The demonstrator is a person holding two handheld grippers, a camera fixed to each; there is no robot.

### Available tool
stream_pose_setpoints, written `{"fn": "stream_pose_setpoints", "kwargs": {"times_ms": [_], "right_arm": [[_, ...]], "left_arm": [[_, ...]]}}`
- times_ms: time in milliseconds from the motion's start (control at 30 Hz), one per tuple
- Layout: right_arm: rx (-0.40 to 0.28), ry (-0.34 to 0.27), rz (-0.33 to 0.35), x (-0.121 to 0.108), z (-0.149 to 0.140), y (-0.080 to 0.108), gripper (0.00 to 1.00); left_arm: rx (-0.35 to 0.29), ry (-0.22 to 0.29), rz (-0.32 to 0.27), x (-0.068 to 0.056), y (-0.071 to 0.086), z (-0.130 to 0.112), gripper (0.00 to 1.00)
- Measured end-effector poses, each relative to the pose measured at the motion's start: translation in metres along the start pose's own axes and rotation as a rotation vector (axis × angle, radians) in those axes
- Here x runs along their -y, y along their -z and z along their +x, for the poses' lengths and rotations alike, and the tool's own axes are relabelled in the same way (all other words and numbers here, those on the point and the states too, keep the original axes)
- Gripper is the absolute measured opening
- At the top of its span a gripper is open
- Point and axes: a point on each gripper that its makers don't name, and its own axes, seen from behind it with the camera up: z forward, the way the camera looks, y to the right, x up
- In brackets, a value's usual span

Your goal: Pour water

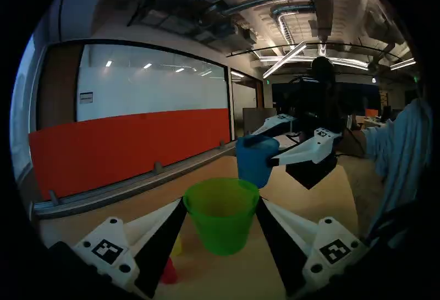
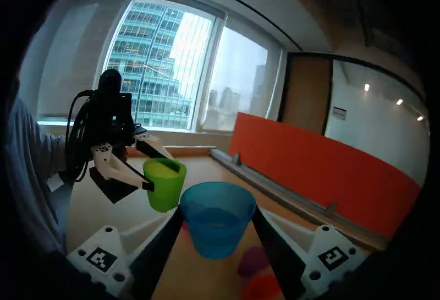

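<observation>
Left gripper [image 1: 221, 203]: fingers [image 1: 159, 234] partly closed, both pressing the sides of the green cup [image 1: 223, 228], which is held upright above the table [image 1: 324, 201]. Right gripper [image 2: 217, 217]: likewise clamped on the blue cup [image 2: 217, 234], upright and apparently holding water. The cups are near each other but not touching.

Hazards: tipping before the rims align would spill onto the table. The smooth tapered walls may slip or swivel between the fingers.

Writing: square markers [image 1: 107, 250] on the fingers. No brand is legible. The wall sign [image 1: 86, 97] is too small to read.
</observation>
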Motion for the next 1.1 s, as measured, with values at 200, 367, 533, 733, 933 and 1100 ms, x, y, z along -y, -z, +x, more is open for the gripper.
{"fn": "stream_pose_setpoints", "kwargs": {"times_ms": [200,367,533,733,933,1100], "right_arm": [[-0.018,0.052,0.002,-0.003,0.013,-0.002,0.91],[-0.024,0.108,-0.008,-0.006,0.022,-0.003,0.91],[-0.032,0.175,-0.014,-0.008,0.032,-0.005,0.91],[-0.038,0.251,-0.027,-0.014,0.044,-0.007,0.91],[-0.049,0.323,-0.045,-0.020,0.058,-0.011,0.91],[-0.060,0.383,-0.053,-0.022,0.070,-0.014,0.91]], "left_arm": [[-0.009,-0.005,0.019,0.000,0.000,-0.001,0.89],[-0.010,-0.003,0.027,-0.002,0.000,-0.004,0.89],[-0.011,0.002,0.022,-0.008,0.000,-0.006,0.89],[-0.009,0.001,0.016,-0.014,0.000,-0.007,0.88],[-0.009,0.006,0.012,-0.017,-0.001,-0.007,0.88],[-0.009,0.006,0.006,-0.020,-0.002,-0.005,0.88]]}}
